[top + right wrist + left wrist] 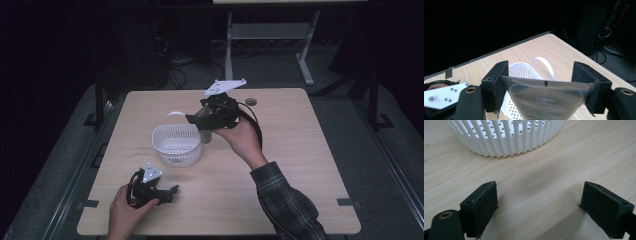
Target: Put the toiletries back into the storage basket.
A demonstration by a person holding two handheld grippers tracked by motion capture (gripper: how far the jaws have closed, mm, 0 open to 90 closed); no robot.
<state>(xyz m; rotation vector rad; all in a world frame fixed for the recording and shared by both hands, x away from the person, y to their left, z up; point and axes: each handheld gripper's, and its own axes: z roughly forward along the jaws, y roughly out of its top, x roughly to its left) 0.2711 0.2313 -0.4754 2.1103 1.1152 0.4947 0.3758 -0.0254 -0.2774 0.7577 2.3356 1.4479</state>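
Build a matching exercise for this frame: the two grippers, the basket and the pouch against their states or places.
1. left gripper
2. right gripper
3. white basket
4. silvery pouch

a. standing on the table
b. open, low over the table
c. clamped between two jaws
d. raised beside the basket, shut on something

Pairs: 1-b, 2-d, 3-a, 4-c

The place looked like a lab or a test room, not a home. A plain light wooden table [280, 165] stood on grey carpet [385, 165], and black tape marks [348, 202] were stuck at its edges. Behind it the room was dark, with loose cables [175, 70] lying on the floor and the white metal legs of another desk [305, 62]. Dark equipment with wires [609, 27] stood near the table corner
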